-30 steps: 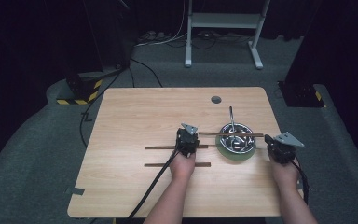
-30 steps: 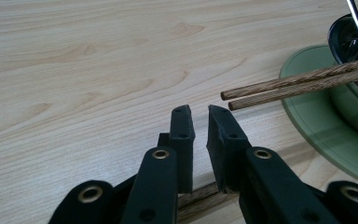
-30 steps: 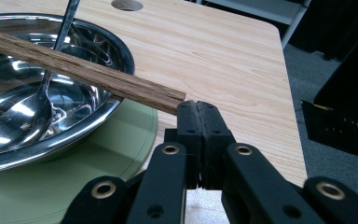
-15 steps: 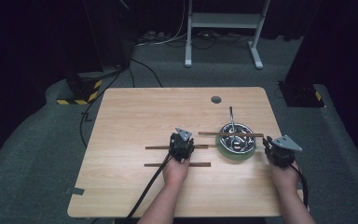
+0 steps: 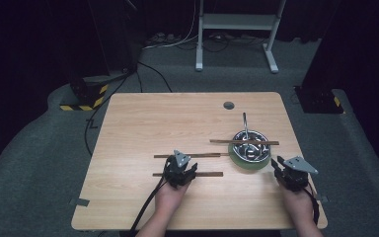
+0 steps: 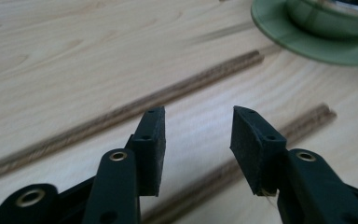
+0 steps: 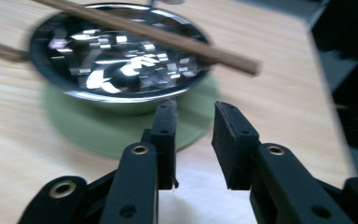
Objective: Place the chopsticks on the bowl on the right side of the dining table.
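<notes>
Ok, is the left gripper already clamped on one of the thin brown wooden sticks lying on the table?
No: the left gripper has its jaws apart with bare table between them, and the nearest thin brown wooden stick lies untouched beyond its right jaw.

Light wood table (image 5: 143, 118) w/ rounded corners, small dark round hole (image 5: 228, 105) near far edge. Lying directly on it: near stick (image 5: 205, 174), just ahead of left gripper (image 5: 180, 170); second stick (image 5: 202, 155), parallel, a bit beyond it. Green saucer (image 5: 239, 160) sits on table just ahead-left of right gripper (image 5: 288, 173), near the sticks' right ends.
</notes>
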`<state>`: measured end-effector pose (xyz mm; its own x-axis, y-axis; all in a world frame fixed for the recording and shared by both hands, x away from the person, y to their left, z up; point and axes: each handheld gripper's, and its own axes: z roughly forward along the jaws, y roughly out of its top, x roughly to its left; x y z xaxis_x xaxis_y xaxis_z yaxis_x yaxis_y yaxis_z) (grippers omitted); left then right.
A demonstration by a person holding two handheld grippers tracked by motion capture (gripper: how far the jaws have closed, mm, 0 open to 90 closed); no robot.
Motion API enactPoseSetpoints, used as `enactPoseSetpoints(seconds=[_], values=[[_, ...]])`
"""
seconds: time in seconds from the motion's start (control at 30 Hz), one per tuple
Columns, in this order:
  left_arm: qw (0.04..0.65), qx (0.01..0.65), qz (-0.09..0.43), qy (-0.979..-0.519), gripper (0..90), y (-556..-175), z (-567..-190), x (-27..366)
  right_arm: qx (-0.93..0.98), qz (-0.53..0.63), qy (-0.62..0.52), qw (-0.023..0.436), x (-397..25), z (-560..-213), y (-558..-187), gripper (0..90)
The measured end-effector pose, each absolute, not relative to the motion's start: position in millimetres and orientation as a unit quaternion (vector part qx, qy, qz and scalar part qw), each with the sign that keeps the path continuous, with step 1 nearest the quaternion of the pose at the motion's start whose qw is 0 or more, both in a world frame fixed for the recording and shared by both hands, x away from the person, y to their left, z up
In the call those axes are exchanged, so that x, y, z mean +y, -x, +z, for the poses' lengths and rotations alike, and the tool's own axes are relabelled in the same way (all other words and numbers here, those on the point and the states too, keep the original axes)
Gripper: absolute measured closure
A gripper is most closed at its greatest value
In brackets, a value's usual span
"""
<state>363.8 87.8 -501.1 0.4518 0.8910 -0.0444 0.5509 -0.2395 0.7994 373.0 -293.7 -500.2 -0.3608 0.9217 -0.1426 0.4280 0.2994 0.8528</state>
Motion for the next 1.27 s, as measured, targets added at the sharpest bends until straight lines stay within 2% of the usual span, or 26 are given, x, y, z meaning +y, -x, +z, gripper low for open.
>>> enactPoseSetpoints(seconds=[0.2,0.37,0.5,0.6,0.67,0.8,0.93,1.13,1.27], values=[[0.372,0.470,0.225,-0.768,44.8,-333,-502,125,0.751,0.389,-0.455,0.278,-275,-505,-361,59.6],[0.361,0.500,0.219,-0.756,37.5,-315,-507,181,0.771,0.395,-0.453,0.210,-255,-514,-356,49.3],[0.334,0.520,0.234,-0.750,29.6,-306,-513,224,0.798,0.377,-0.436,0.179,-237,-521,-354,39.1],[0.303,0.540,0.235,-0.749,26.5,-308,-522,249,0.812,0.365,-0.422,0.172,-228,-522,-354,33.6],[0.320,0.549,0.233,-0.736,23.5,-310,-526,259,0.820,0.355,-0.414,0.172,-222,-522,-353,30.2],[0.335,0.538,0.238,-0.736,24.8,-309,-529,261,0.829,0.351,-0.398,0.175,-213,-523,-350,29.4],[0.332,0.532,0.235,-0.742,19.4,-310,-529,258,0.831,0.350,-0.396,0.175,-208,-523,-347,28.8],[0.334,0.531,0.231,-0.744,18.5,-310,-529,259,0.831,0.346,-0.389,0.197,-202,-523,-345,28.9],[0.338,0.531,0.229,-0.742,18.5,-309,-530,259,0.828,0.345,-0.397,0.195,-201,-523,-344,28.9]])
